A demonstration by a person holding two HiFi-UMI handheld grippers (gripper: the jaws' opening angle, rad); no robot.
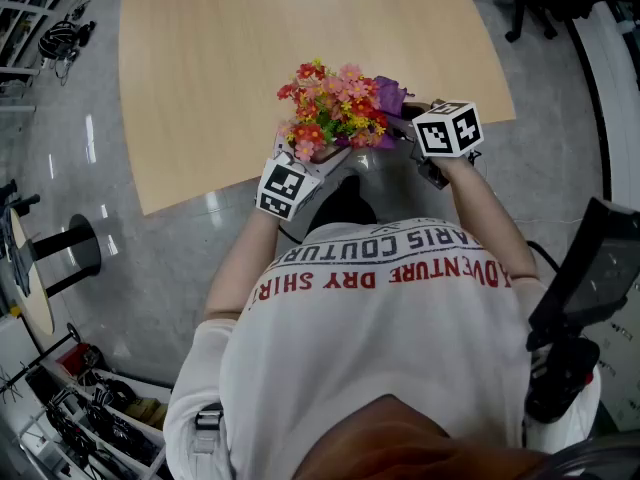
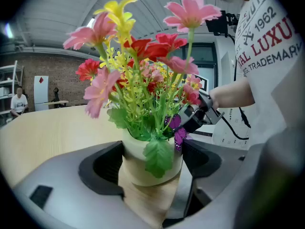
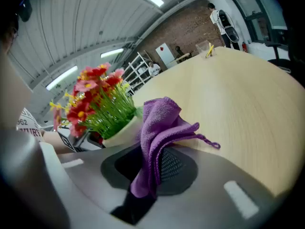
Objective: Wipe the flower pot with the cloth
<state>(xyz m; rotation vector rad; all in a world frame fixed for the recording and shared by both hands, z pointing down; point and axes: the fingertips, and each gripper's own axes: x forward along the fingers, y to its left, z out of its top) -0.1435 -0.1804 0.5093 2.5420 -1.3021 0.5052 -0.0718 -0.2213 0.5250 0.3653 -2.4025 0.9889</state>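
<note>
A cream flower pot (image 2: 151, 162) full of red, pink and yellow artificial flowers (image 1: 335, 108) stands at the near edge of the wooden table (image 1: 260, 38). My left gripper (image 2: 152, 159) has its jaws against both sides of the pot. In the head view the left gripper (image 1: 308, 163) is just below the flowers. My right gripper (image 3: 151, 163) is shut on a purple cloth (image 3: 159, 128), which bunches upward between the jaws right next to the pot's rim (image 3: 121, 133). The cloth (image 1: 390, 96) sits at the flowers' right side. I cannot tell whether it touches the pot.
The table's curved near edge (image 1: 215, 196) runs just under the pot. An office chair base (image 1: 520, 8) stands at the far right, a round black stand (image 1: 75, 246) on the floor at the left. A black device (image 1: 585, 288) sits by my right side.
</note>
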